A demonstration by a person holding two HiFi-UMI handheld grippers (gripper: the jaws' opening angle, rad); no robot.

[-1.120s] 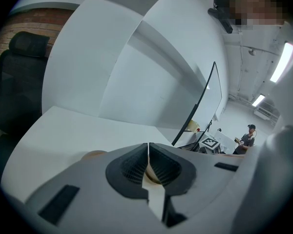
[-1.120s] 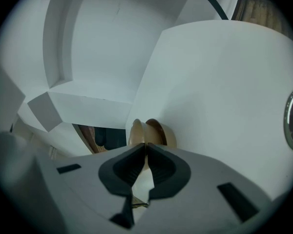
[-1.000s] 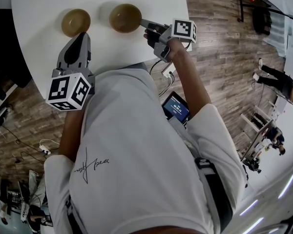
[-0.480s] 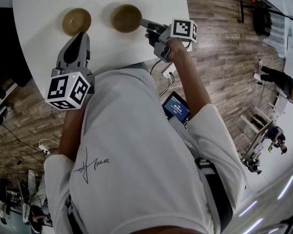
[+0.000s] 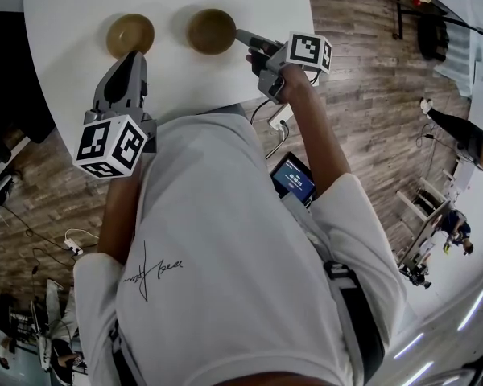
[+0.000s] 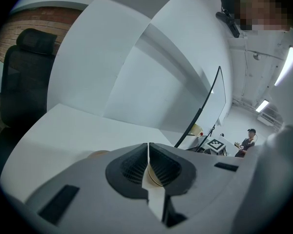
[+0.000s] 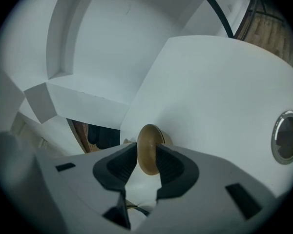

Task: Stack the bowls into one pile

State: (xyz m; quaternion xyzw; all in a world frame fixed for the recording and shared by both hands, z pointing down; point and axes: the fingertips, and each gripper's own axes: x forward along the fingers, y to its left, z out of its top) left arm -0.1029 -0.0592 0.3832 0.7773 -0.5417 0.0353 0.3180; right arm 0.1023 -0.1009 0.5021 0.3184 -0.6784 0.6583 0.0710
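Tongs of right gripper [image 7: 146,154] just opened wide, bowl [image 7: 149,139] rim loose between them, left gripper [image 6: 148,149] tongs pressed together, empty.

Bowl [image 6: 98,153]: just beyond the left gripper [image 6: 148,147], mostly hidden behind its closed jaws; only a tan sliver shows.
Table [image 5: 72,6]: far side cut off beyond the gripper; near edge hidden behind it by the person's shirt [image 5: 225,240].
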